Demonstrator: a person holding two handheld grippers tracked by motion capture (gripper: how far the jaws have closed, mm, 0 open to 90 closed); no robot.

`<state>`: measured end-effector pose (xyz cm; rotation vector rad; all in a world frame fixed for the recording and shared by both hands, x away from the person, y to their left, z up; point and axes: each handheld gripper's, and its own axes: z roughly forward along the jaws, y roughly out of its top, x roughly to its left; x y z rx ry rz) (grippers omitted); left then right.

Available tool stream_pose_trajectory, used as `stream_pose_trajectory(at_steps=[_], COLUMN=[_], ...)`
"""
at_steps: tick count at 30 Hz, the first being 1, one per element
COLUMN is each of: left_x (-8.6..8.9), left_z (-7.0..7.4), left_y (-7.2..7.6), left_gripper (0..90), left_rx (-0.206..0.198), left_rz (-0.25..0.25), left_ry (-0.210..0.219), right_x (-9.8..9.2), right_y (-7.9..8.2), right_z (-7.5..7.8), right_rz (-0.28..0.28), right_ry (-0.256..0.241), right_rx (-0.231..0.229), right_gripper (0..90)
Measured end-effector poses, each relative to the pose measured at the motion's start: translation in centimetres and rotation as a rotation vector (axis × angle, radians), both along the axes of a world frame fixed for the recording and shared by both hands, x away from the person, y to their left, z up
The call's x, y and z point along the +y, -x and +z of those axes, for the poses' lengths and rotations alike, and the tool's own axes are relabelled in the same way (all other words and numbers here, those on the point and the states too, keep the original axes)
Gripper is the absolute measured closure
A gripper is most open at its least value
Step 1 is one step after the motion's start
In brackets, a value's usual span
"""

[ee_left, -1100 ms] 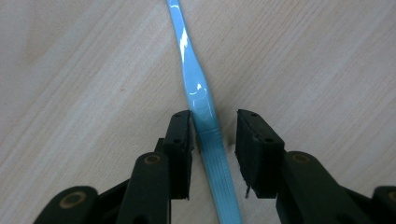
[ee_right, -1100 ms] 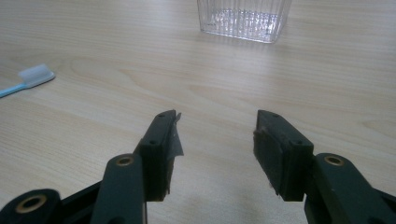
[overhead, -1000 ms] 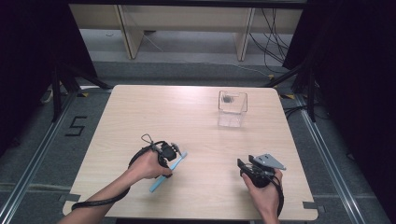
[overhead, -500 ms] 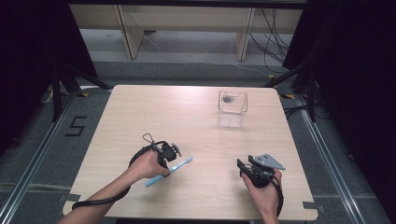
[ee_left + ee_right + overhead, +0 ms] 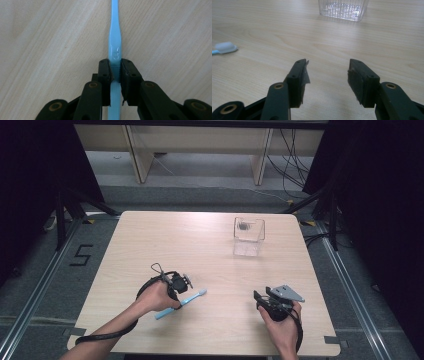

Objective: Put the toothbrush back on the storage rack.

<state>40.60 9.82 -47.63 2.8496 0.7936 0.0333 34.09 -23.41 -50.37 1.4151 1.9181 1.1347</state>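
A light blue toothbrush [image 5: 192, 297] lies low over the wooden table [image 5: 200, 240], white bristle head pointing right. My left gripper [image 5: 176, 290] is shut on its handle; in the left gripper view the blue handle [image 5: 115, 45] runs straight up between the closed jaws [image 5: 115, 70]. The brush's white head [image 5: 225, 47] appears at the left of the right gripper view. My right gripper [image 5: 263, 298] rests near the table's front right, held by a hand, and stands open [image 5: 328, 68] with nothing between its jaws. A clear plastic box [image 5: 248, 236] stands at the back right.
The clear box [image 5: 343, 8] lies straight ahead of my right gripper. A dark small item sits inside the box. Cables trail from both grippers. Tape marks and metal rails flank the table on the floor.
The left gripper has turned the toothbrush so its head swings further right and flatter across the table. The right gripper has barely shifted.
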Motion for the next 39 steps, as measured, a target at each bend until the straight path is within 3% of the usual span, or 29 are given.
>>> stream_pose_trajectory(at_steps=[17,18,21,22,32,38,39], left_x=[0.2,0.2,0.3,0.3,0.7,1.0,1.1], left_z=[0.9,0.9,1.1,1.2,2.1,2.6,2.8], left_y=[0.1,0.1,0.0,0.0,0.0,0.1,-0.1], left_gripper=[78.5,78.5,78.5,78.5,78.5,78.5,78.5], left_rx=[-0.040,-0.039,-0.045,-0.049,-0.093,-0.117,-0.127], left_rz=[0.002,0.001,-0.005,-0.001,0.000,0.011,-0.006], left_ry=[0.053,0.052,0.055,0.061,0.118,0.170,0.172], right_x=[0.1,-0.2,-0.2,0.0,-0.2,0.0,0.4], right_y=[0.0,-0.1,-0.1,-0.1,-0.1,-0.1,0.1], right_z=[-0.1,-0.1,-0.1,-0.1,0.0,-0.1,0.0], right_rz=[-0.020,-0.006,-0.006,-0.006,-0.006,-0.010,-0.036], right_ry=[-0.017,0.016,0.015,-0.009,0.012,-0.019,-0.047], right_rx=[-0.010,-0.027,-0.027,-0.020,-0.022,-0.020,0.001], right_gripper=[49.9,50.0,49.9,49.9,49.3,49.0,49.0])
